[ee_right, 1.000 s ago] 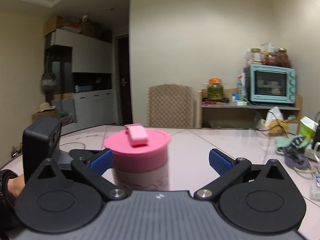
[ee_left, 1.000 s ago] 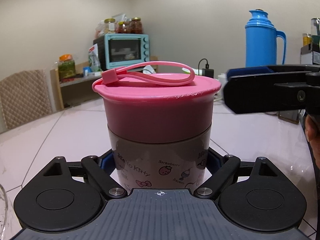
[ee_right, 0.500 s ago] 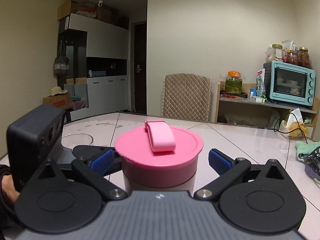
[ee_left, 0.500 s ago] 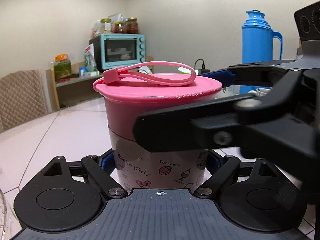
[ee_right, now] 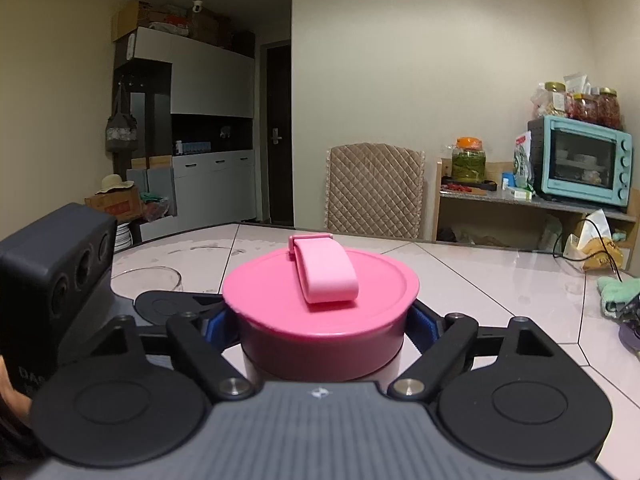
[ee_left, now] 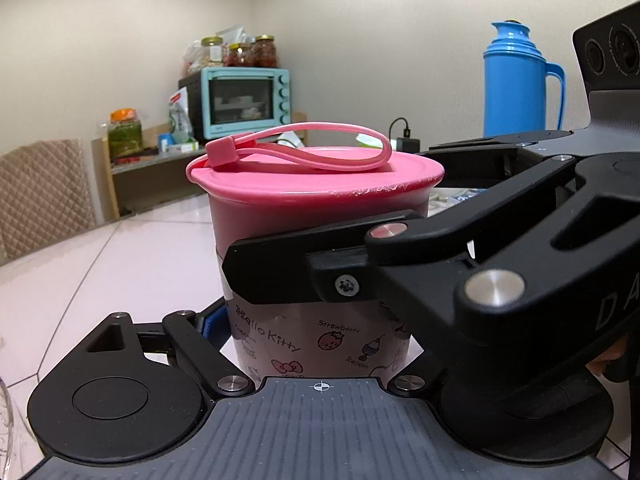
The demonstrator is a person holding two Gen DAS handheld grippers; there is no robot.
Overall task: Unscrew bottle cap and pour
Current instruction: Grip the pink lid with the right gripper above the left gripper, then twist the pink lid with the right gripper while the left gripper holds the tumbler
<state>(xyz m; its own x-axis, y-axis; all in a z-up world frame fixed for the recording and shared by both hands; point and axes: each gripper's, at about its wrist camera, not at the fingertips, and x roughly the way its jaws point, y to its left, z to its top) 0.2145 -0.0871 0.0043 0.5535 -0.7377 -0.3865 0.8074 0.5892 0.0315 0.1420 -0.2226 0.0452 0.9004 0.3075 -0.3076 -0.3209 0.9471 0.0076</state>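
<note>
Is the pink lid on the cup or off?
On. The pink lid sits flat on the cup, with no gap showing.

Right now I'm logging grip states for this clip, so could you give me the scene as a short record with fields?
bottle: patterned body, upright on the table
cap: pink cap, on the bottle, strap lying across its top
left gripper: shut on the bottle body
right gripper: shut on the cap's side
glass: on the table, behind the left gripper in the right wrist view
task stage: both grips set, cap not yet off
</note>
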